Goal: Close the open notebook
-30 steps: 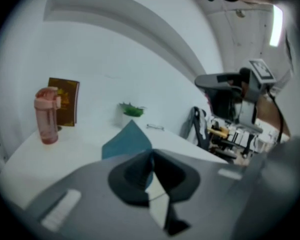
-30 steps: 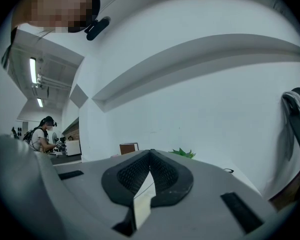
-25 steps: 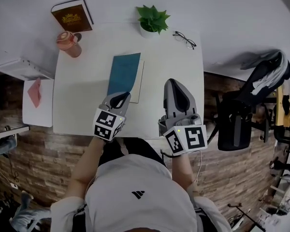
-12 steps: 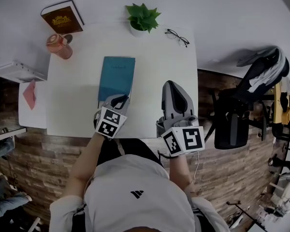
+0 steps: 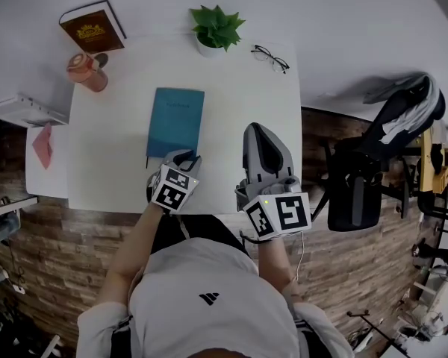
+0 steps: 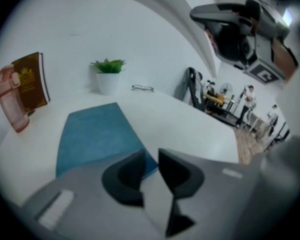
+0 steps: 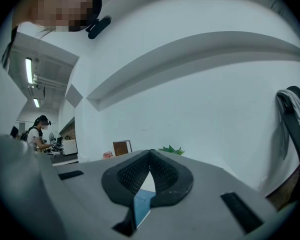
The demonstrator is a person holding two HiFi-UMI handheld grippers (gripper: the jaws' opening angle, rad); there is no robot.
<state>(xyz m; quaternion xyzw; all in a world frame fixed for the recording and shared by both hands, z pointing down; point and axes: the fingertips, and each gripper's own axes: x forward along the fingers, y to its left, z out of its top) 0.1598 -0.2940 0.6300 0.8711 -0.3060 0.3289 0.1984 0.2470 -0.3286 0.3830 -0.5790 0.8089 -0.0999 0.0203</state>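
Observation:
The notebook (image 5: 175, 121) lies shut and flat on the white table (image 5: 239, 103), teal cover up; it also shows in the left gripper view (image 6: 97, 134). My left gripper (image 5: 185, 156) sits low at the notebook's near edge. Its jaws are opening, and a narrow gap shows between the fingertips (image 6: 151, 155) with nothing pressed in it; the notebook's near corner lies just past them. My right gripper (image 5: 255, 130) hovers level over the table to the right of the notebook, fingertips together (image 7: 150, 153) and holding nothing.
Along the table's far edge stand a potted plant (image 5: 215, 27), a pair of glasses (image 5: 269, 58) and a pink cup (image 5: 86, 69). A brown book (image 5: 92, 27) leans against the wall. A side shelf (image 5: 45, 155) is at the left, a black chair (image 5: 369, 177) at the right.
The teal cover, raised with a white page showing beside it, has come down flat over the pages. My left gripper sank towards the notebook's near edge and its jaws parted. The right gripper barely moved.

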